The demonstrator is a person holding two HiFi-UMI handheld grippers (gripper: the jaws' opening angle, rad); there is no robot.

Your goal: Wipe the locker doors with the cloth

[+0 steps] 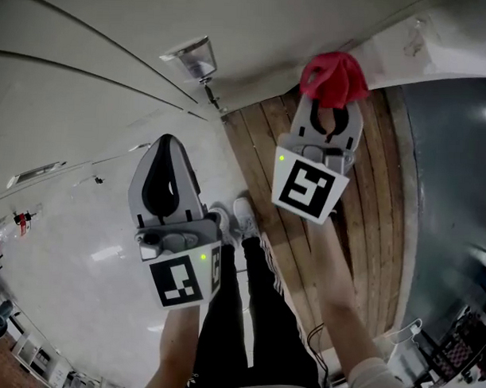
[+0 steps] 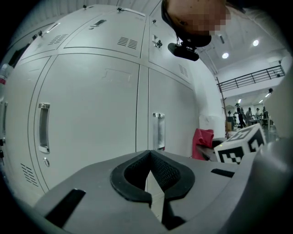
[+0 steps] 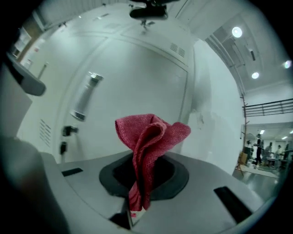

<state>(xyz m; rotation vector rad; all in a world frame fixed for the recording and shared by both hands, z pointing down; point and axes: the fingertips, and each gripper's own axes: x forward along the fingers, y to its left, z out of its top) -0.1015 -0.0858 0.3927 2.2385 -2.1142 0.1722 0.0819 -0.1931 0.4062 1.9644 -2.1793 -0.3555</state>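
Before locker doors (image 2: 91,114), red cloth (image 3: 149,135) is pinched at bunched fold by right tool (image 3: 137,192); judged soft, light, floppy. Left tool (image 2: 153,178) closed, empty.

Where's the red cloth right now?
The red cloth is clamped in the right gripper, at the upper right of the head view. In the right gripper view it is in front of a locker door, right of its handle.

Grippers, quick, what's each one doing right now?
Left gripper: shut, holding nothing.
Right gripper: shut on the red cloth.
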